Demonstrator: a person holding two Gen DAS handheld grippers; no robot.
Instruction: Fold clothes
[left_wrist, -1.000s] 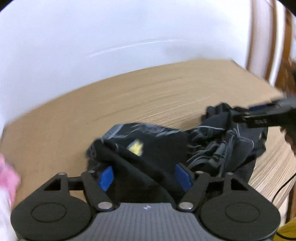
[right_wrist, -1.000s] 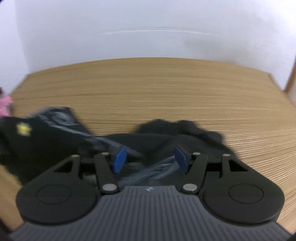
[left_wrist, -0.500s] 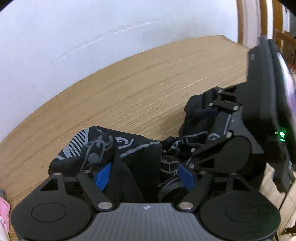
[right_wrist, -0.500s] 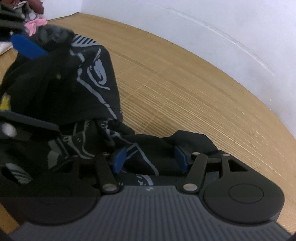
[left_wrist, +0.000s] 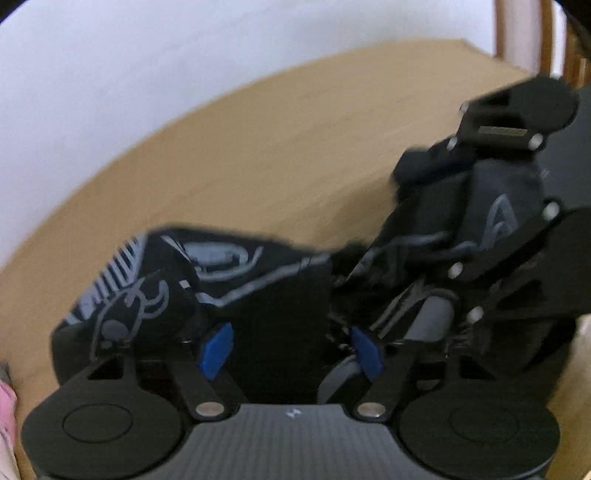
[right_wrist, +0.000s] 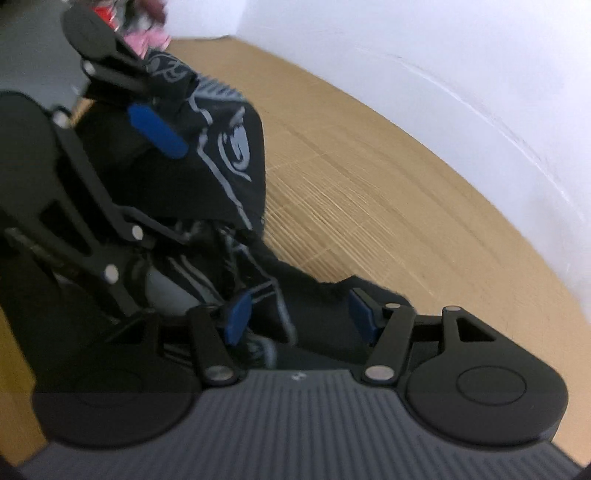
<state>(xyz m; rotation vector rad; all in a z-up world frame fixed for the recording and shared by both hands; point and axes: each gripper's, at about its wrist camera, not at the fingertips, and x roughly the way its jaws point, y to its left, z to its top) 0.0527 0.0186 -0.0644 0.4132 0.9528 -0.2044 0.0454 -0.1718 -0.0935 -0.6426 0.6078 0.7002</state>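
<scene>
Both claws pressed into one bunched black printed garment (left_wrist: 258, 288) mid-mat (left_wrist: 295, 166), left gripper (left_wrist: 291, 349) and right gripper (right_wrist: 299, 314) each with cloth between spread pads, actual clamping unclear; risk: crowded grippers collide or snag several layers.

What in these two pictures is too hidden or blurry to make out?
- What kind of clothing the black garment is: bunched up and smeared by motion blur in both views.
- Whether either claw actually pinches the cloth: it lies between the blue pads of the left claw and the right claw, but contact is unclear.
- The pink item: mostly behind the left claw in the right view, cut off by the edge in the left view.
</scene>
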